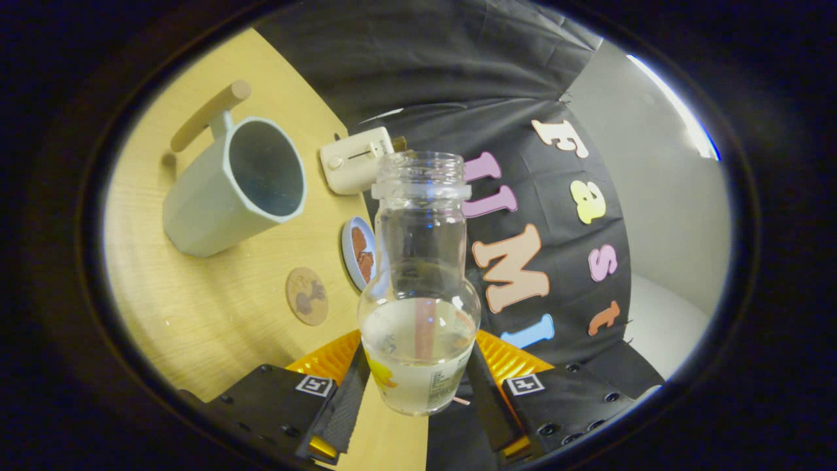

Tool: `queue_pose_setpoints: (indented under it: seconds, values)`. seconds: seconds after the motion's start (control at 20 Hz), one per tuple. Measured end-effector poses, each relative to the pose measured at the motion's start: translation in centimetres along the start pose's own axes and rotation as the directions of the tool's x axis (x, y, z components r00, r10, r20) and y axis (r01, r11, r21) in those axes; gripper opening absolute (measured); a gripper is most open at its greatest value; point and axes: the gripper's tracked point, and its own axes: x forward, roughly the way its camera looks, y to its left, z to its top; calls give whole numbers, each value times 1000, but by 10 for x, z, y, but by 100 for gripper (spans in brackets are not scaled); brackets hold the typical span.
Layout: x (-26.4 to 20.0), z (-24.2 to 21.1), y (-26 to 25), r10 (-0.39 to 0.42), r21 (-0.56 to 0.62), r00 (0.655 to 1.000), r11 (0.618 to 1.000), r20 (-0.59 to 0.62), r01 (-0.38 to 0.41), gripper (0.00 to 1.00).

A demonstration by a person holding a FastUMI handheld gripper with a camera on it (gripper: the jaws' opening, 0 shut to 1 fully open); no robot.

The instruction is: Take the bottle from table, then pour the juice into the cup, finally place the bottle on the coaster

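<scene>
Clear glass is the material of the bottle point(418, 288), and it sits between the two fingers of the gripper point(416, 392), which are closed on its lower body from both sides. The bottle is lifted off the wooden table point(216, 327) and the whole view is tilted. The mouth has no cap, and a pale juice fills only the round lower part.

I take the bottle as the landmark. The grey-green cup point(239, 186) with a wooden handle stands well to the left of the bottle's neck and further away, and its opening faces the camera. The round cork coaster point(307, 296) lies on the table near the bottle's left side, closer than the cup. A small blue dish point(359, 252) with something brown in it is just beside the bottle's shoulder, partly behind the glass. A cream toaster point(356, 160) stands behind the bottle's mouth.

In my judgement the step in hand is to carry the bottle to the cup for pouring. To do it well, the mouth should come over the middle of the cup's opening before the tilt grows. The tilt should then increase slowly, because the neck is wide and the juice may come out at once. The grip is low on the smooth glass, so it should stay firm, otherwise the bottle may turn between the fingers.
</scene>
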Motion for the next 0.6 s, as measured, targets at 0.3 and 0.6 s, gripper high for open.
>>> queue_pose_setpoints:
  seconds: [0.3, 0.6]
  values:
    - [1, 11, 10, 24, -143, 999, 990, 30, -19, 80]
    - [-2, 11, 10, 5, -240, 999, 971, 41, 5, 80]
